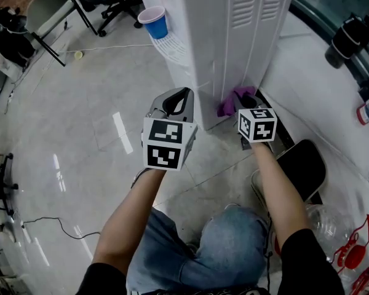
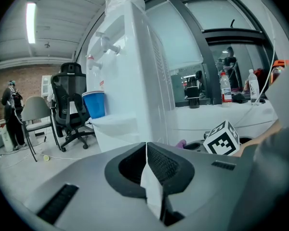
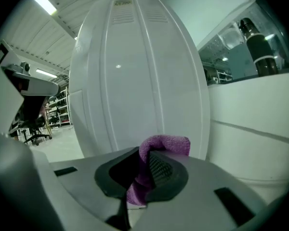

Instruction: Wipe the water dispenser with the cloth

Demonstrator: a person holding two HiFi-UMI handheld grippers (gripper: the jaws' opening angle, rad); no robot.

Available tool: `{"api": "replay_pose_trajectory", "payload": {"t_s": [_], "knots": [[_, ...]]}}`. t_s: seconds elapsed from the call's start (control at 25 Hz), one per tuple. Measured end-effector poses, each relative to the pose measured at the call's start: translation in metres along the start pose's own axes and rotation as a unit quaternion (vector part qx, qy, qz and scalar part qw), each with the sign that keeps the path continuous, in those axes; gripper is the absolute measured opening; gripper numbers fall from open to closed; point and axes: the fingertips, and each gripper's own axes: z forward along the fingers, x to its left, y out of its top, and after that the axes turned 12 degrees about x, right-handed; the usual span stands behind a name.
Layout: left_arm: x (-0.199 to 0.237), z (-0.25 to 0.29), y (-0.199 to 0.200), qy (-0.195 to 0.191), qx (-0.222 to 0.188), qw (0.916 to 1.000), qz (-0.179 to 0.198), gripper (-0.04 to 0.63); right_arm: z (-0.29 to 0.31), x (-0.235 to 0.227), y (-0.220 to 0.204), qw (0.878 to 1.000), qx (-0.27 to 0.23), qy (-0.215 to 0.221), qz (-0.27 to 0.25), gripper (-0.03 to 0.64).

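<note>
right gripper (image 3: 144, 170) pinches the purple cloth (image 3: 166, 143) low by the water dispenser (image 1: 234, 29) side, left gripper (image 2: 147, 165) jaws pressed together empty, reckon a hard rub could drag the cloth out

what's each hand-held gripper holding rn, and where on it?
Right hand-held gripper is shut on the purple cloth, pinching a bunched fold, with a lump sticking out past the jaws. Left hand-held gripper is shut, empty.

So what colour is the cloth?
Purple. The cloth shows best in the right gripper view.
</note>
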Motion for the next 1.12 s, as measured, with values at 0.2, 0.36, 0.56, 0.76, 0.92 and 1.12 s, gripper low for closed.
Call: {"api": "replay_pose_trajectory", "payload": {"t_s": [0.2,0.36,0.56,0.76,0.92,1.12], "knots": [[0.006,0.0,-0.003,0.003,0.004,1.0,0.002,0.029,0.008,-0.003,-0.012,1.0,0.015,-0.004,0.006,0.032],[0.009,-0.002,0.002,0.004,0.003,1.0,0.006,0.029,-0.003,0.002,-0.002,1.0,0.003,-0.005,-0.001,0.032],[0.013,-0.01,0.024,0.001,-0.013,0.9999,0.011,0.029,-0.036,0.008,0.034,0.999,-0.031,-0.004,-0.011,0.032],[0.022,-0.018,0.058,0.005,-0.034,0.9993,0.013,0.029,-0.076,0.017,0.09,0.996,-0.074,-0.003,-0.046,0.032],[0.027,-0.024,0.087,0.005,-0.047,0.9987,0.018,0.029,-0.109,0.023,0.14,0.992,-0.107,-0.001,-0.073,0.032],[0.039,-0.041,0.119,0.01,-0.065,0.9978,0.013,0.029,-0.148,0.04,0.192,0.984,-0.138,-0.005,-0.113,0.032]]}}
